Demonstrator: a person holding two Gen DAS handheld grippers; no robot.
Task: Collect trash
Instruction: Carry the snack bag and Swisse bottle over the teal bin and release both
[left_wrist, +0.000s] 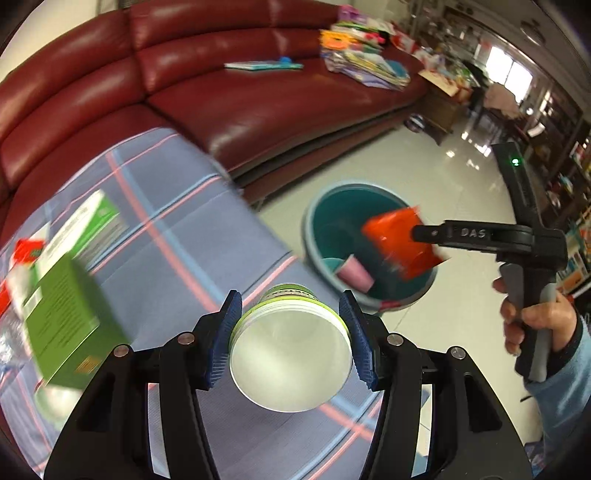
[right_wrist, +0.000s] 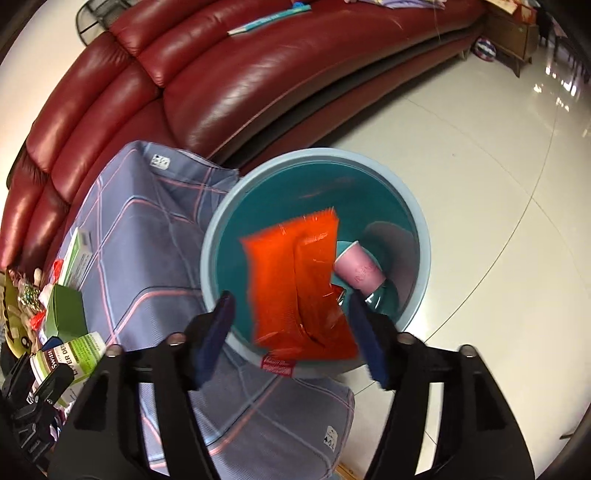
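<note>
Glossy white floor tiles run beside a plaid-clothed table (right_wrist: 162, 258), and the teal bin (right_wrist: 421, 236) stands on them just beside the table's edge. Above the bin, the right gripper (right_wrist: 295, 328) has its jaws spread wide with an orange snack wrapper (right_wrist: 295, 288) between them, blurred; whether the pads touch it cannot be told. Inside the bin lies a pink paper cup (right_wrist: 358, 271). Over the table near the bin, the left gripper (left_wrist: 291, 332) is clamped on a green-labelled supplement bottle (left_wrist: 290, 362). Farther from the bin, a green box (left_wrist: 70, 295) sits on the cloth, before a red leather sofa (left_wrist: 221, 85).
</note>
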